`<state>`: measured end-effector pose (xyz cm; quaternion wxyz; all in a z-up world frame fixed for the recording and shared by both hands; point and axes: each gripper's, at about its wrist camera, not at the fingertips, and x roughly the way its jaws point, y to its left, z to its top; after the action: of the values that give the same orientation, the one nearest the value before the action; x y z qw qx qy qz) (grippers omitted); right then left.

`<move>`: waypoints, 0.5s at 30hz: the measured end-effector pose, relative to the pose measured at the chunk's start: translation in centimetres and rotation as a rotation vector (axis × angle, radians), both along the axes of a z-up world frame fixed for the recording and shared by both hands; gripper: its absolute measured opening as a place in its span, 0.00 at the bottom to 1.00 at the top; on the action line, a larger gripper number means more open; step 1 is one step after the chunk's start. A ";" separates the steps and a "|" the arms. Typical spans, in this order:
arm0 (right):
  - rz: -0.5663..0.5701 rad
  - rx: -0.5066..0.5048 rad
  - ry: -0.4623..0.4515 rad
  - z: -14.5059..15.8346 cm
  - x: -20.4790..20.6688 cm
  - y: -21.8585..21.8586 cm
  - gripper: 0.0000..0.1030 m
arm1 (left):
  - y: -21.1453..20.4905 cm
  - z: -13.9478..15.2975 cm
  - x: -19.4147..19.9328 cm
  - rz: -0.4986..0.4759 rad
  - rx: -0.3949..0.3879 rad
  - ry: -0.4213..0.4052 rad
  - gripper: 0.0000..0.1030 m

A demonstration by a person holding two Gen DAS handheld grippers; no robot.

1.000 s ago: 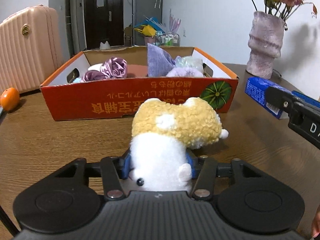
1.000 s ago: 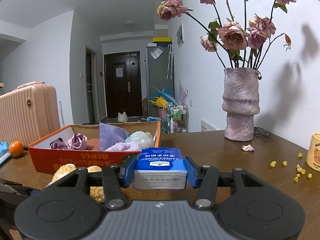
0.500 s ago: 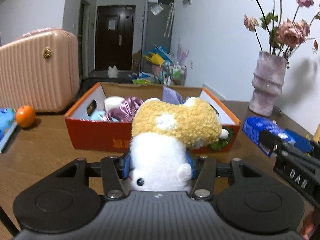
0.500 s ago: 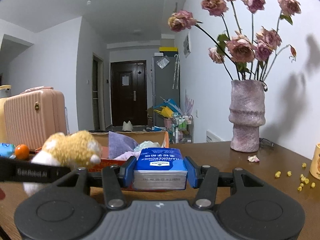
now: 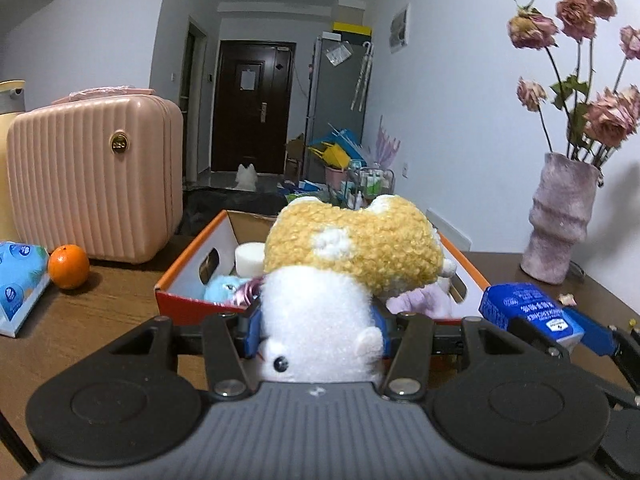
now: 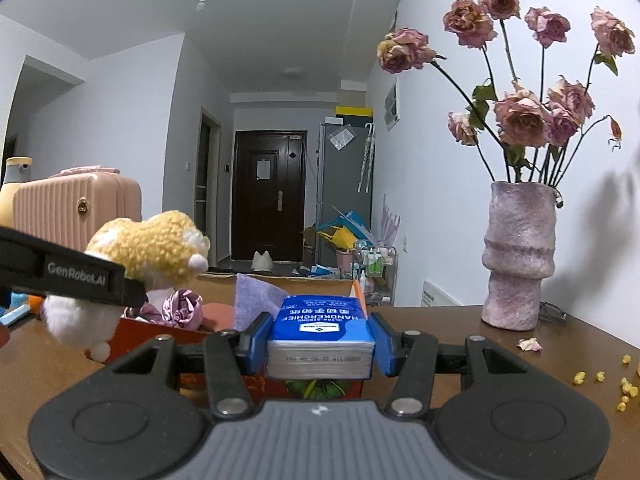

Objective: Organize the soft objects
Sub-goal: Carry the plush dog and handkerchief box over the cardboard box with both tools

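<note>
While the left gripper (image 5: 316,330) clamps the plush toy (image 5: 344,280) above the cardboard box (image 5: 180,294), the right gripper (image 6: 320,346), nearly level, pinches the tissue pack (image 6: 322,336).

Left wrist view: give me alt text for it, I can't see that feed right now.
The left gripper is shut on a yellow and white plush toy, held above the wooden table in front of an open orange cardboard box of soft items. At right, a blue tissue pack sits in the right gripper; an orange lies at left.

Wood table (image 5: 100,320); box (image 5: 180,300); vase (image 5: 560,220)
</note>
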<state>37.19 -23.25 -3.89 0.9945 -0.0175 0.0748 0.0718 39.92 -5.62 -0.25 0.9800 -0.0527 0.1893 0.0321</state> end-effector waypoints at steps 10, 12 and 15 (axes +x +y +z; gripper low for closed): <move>0.021 -0.012 -0.011 -0.1 2.8 1.8 0.50 | 0.8 0.1 3.1 0.018 -0.001 -0.023 0.50; 0.025 -0.013 -0.013 -0.1 3.4 2.1 0.50 | 0.8 0.1 3.7 0.023 0.002 -0.027 0.50; 0.030 -0.016 -0.017 -0.1 4.4 2.6 0.50 | 1.1 0.1 4.7 0.030 0.003 -0.032 0.50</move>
<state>41.59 -20.66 -3.96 0.9937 -0.0269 0.0668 0.0858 44.65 -4.54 -0.15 0.9824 -0.0548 0.1727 0.0464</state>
